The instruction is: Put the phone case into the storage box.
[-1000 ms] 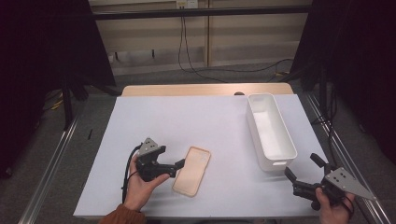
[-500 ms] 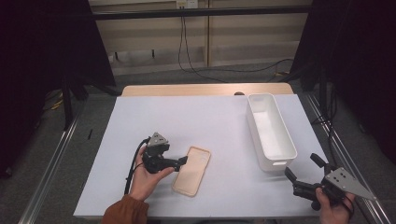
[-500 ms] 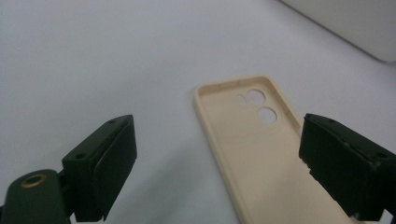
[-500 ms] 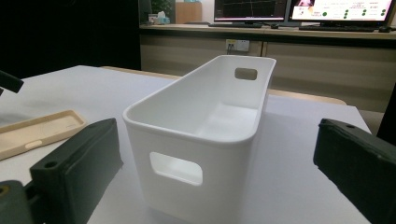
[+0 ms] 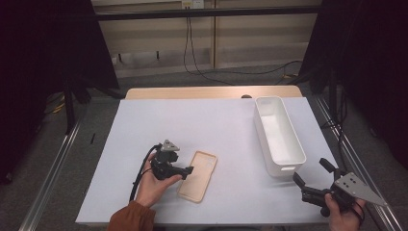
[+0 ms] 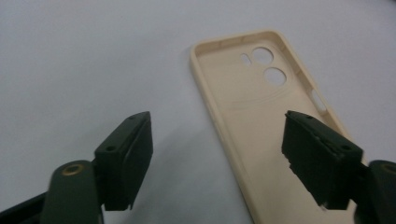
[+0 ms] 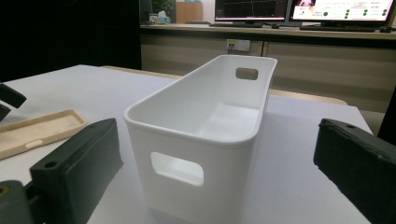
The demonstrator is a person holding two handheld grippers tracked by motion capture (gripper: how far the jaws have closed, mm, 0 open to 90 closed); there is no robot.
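Phone case [image 5: 197, 175] lay flat; left gripper [image 5: 188, 170], jaws closing but not yet gripping, should've straddled its near-left rim squarely.

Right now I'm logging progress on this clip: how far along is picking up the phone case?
Done: the left gripper has reached the beige phone case. In hand: its jaws have just been closing, straddling the case's long edge in the left gripper view, pads not yet pressing. Left: grip and lift; the case lies flat on the table. The white bin holds nothing, and the right gripper waits open beside it.
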